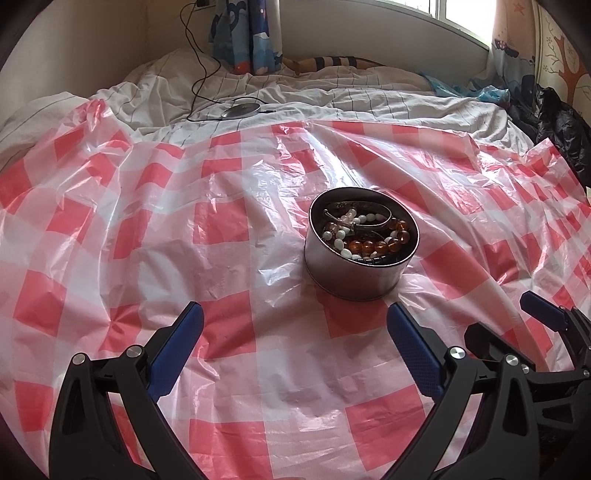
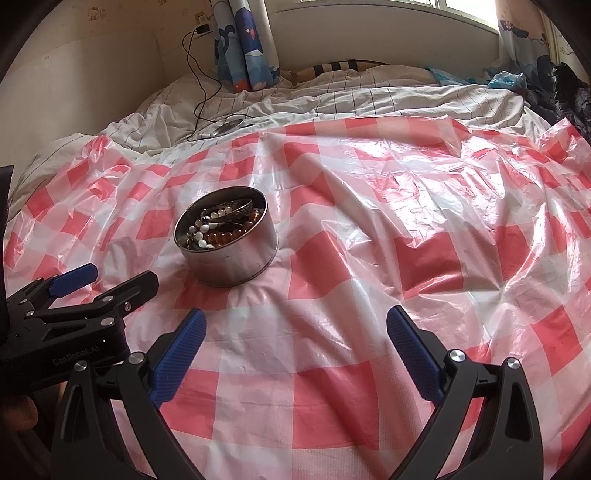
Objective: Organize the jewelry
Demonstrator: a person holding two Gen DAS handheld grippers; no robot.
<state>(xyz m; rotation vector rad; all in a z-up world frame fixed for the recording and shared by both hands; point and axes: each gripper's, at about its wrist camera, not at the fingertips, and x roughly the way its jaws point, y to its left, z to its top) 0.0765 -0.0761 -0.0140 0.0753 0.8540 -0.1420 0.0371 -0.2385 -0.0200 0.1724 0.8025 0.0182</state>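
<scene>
Left wrist view: one tin (image 1: 354,273) of beads – two hand-held grippers spread.

round silver metal tin (image 1: 352,275): lower jewelry buried under white and amber beads (image 1: 369,240) | black-and-blue right gripper (image 1: 554,325): cut by frame edge | wall stickers (image 2: 96,14): too small to identify

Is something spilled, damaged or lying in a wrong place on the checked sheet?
Nothing is spilled. The jewelry lies tangled inside the round tin, which stands upright on the checked plastic sheet. The sheet is only wrinkled. Both grippers, left and right, are open and hold nothing.
</scene>
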